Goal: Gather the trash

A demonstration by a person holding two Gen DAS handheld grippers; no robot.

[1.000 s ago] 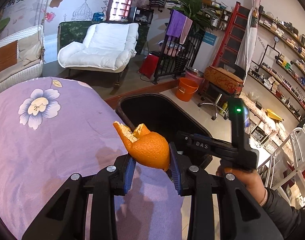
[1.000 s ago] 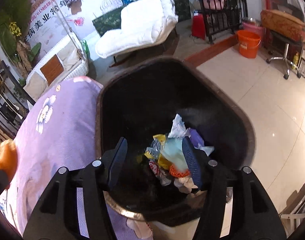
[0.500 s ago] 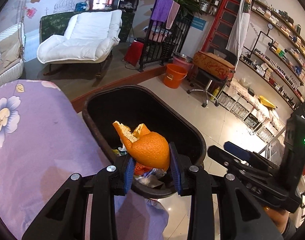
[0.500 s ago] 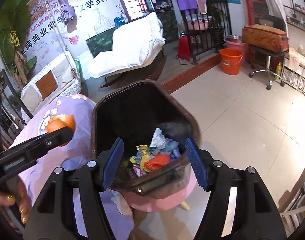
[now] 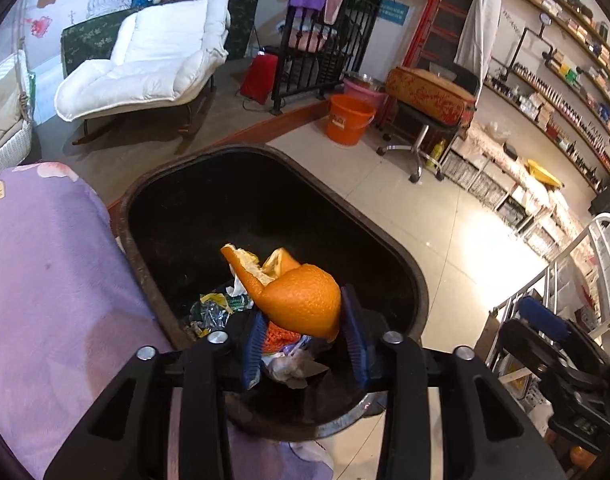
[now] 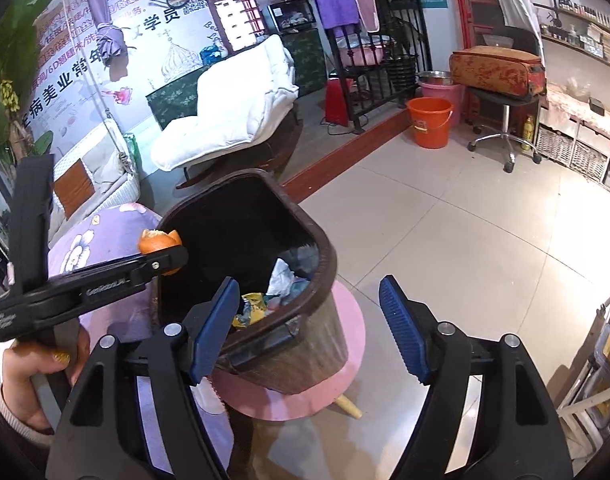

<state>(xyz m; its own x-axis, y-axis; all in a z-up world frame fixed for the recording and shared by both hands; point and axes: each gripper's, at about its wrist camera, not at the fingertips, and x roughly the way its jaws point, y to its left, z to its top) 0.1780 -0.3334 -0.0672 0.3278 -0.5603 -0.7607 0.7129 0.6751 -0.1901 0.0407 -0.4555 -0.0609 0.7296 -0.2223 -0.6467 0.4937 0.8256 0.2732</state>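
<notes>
The orange peel (image 5: 301, 300) is seen between the pads of the left gripper (image 5: 305, 336), over the dark bin (image 5: 401, 256); its jaws have just been opening and one pad stands clear. The right gripper (image 6: 305, 324) is opened wide and holds nothing.

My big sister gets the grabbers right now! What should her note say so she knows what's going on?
Left gripper: jaws have just been opening; orange peel sits between them above the trash bin, touching only the right pad.
Right gripper: empty, jaws have just been opening, beside the bin's near corner.
Done: wrappers and paper lie in the bin.
Left: let the peel fall in, then look for more trash.
</notes>
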